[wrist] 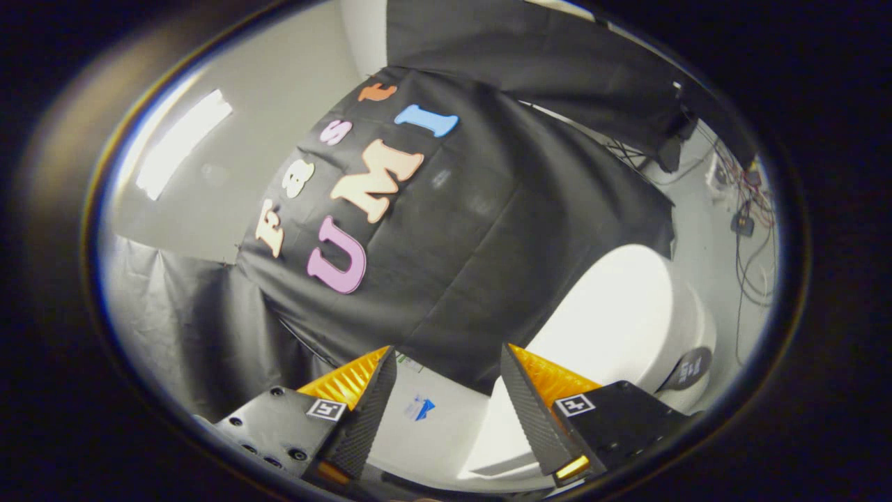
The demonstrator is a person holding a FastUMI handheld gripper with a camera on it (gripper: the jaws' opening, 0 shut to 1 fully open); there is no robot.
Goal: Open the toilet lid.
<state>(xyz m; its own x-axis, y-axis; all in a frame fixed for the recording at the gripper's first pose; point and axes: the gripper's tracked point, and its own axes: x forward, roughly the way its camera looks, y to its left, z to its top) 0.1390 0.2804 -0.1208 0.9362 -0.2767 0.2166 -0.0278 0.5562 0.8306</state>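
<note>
The white toilet (686, 328) lies beyond my right finger, seen at a steep tilt. Its lid (606, 314) shows as a broad, bright oval face, and its lower part runs down behind the right finger (529, 404). A dark round sticker (690, 368) sits on the toilet's side. My gripper (446, 352) is open with nothing between the fingers and touches neither lid nor toilet. I cannot tell whether the lid is down or raised.
The black cloth wall (474, 230) hangs straight ahead, close behind the toilet. A white surface with a small blue mark (421, 408) shows between the fingers. Cables (749, 223) trail over the grey floor beyond the toilet. A bright light strip (182, 143) shows beyond the left finger.
</note>
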